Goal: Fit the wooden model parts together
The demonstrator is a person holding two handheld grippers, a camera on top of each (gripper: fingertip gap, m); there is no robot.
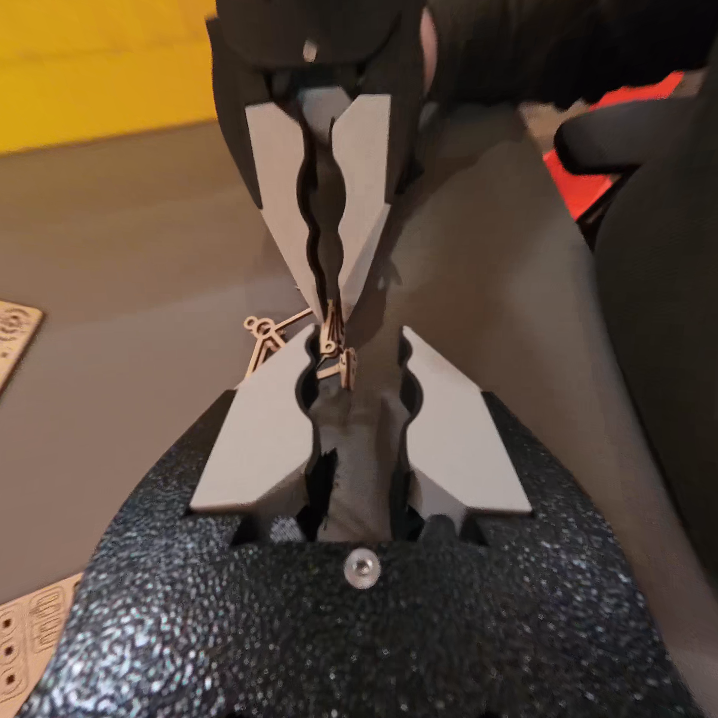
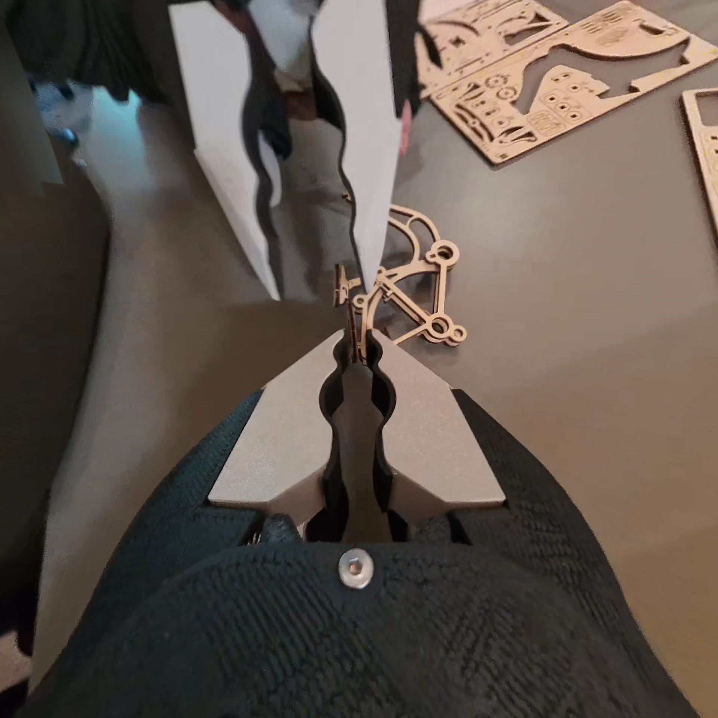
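My right gripper (image 2: 357, 338) is shut on a thin wooden part (image 2: 354, 330), held edge-on with a small cross piece (image 2: 342, 289) at its far end. My left gripper (image 1: 357, 330) is open, and the cross piece (image 1: 347, 367) sits between its fingers, close to the left finger (image 1: 272, 388). In the left wrist view the right gripper (image 1: 330, 307) comes down from above. In the right wrist view the left gripper (image 2: 322, 293) reaches in from the top. A curved wooden frame (image 2: 419, 307) lies beside the tips; I cannot tell whether it joins the held part.
Cut-out wooden sheets (image 2: 544, 97) lie at the far right of the grey table (image 2: 544, 272), another sheet at the right edge (image 2: 703, 155). Sheets also show in the left wrist view (image 1: 15, 342). A yellow surface (image 1: 97, 58) and a gloved hand (image 1: 544, 46) are behind.
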